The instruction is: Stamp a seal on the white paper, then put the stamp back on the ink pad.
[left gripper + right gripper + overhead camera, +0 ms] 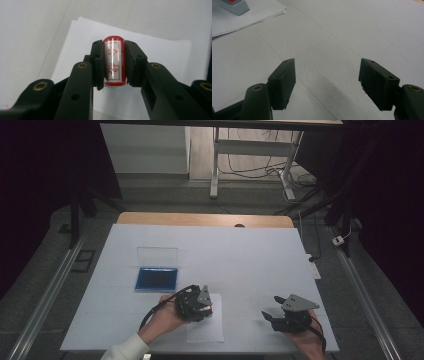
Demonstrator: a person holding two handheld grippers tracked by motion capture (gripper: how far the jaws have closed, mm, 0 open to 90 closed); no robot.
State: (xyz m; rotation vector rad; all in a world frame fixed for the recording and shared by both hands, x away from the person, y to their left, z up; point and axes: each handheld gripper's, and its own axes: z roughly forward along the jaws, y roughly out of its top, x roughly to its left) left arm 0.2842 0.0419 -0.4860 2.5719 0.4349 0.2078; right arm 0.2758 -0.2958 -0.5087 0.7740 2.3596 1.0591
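Black jaws of my left gripper point(114, 62) clamp a red stamp point(114, 61), label with red characters facing up, held over the sheet of paper point(160, 52). High view: left gripper point(196, 303) sits at the paper's point(205, 330) near-left part. My right gripper point(282, 316) rests right of the paper, well apart, jaws spread wide with bare table cover point(332, 32) between them. Beyond the paper, up and left: blue ink pad point(156, 278), clear lid raised.
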